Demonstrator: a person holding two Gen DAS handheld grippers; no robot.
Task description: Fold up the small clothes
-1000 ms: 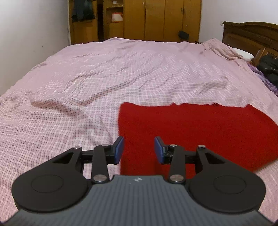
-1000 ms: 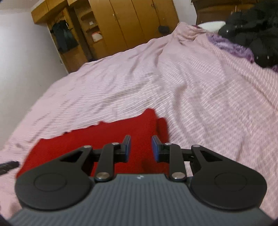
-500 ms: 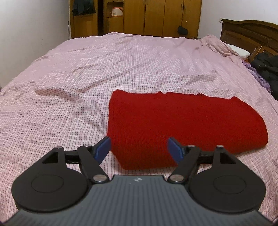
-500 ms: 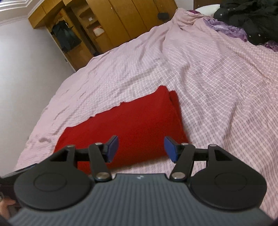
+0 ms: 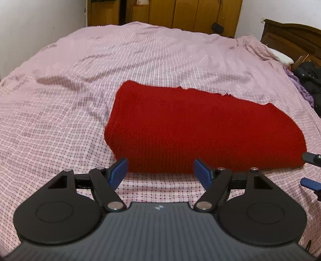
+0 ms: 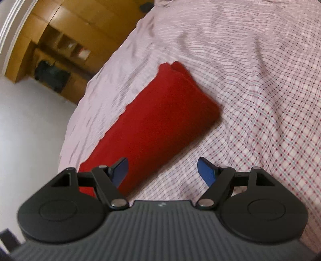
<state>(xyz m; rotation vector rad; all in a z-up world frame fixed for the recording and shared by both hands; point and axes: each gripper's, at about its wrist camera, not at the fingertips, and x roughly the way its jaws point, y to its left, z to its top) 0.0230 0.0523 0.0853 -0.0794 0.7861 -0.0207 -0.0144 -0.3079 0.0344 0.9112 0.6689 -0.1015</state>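
A red knitted garment (image 5: 200,128) lies folded into a long flat rectangle on the pink checked bedspread (image 5: 60,120). My left gripper (image 5: 161,172) is open and empty, just short of the garment's near edge. My right gripper (image 6: 163,170) is open and empty, tilted, above the garment (image 6: 156,120) and its near edge. The right gripper's fingertips (image 5: 310,158) show at the right edge of the left wrist view, beside the garment's right end.
A wooden wardrobe (image 5: 180,14) stands beyond the far end of the bed. A dark wooden headboard (image 5: 291,36) is at the right, with a pile of dark clothes (image 5: 309,80) and a purple cloth. A white wall runs along the left.
Both grippers have opened wide and pulled back from the red garment. The garment lies still. The right gripper has rolled to a tilt.
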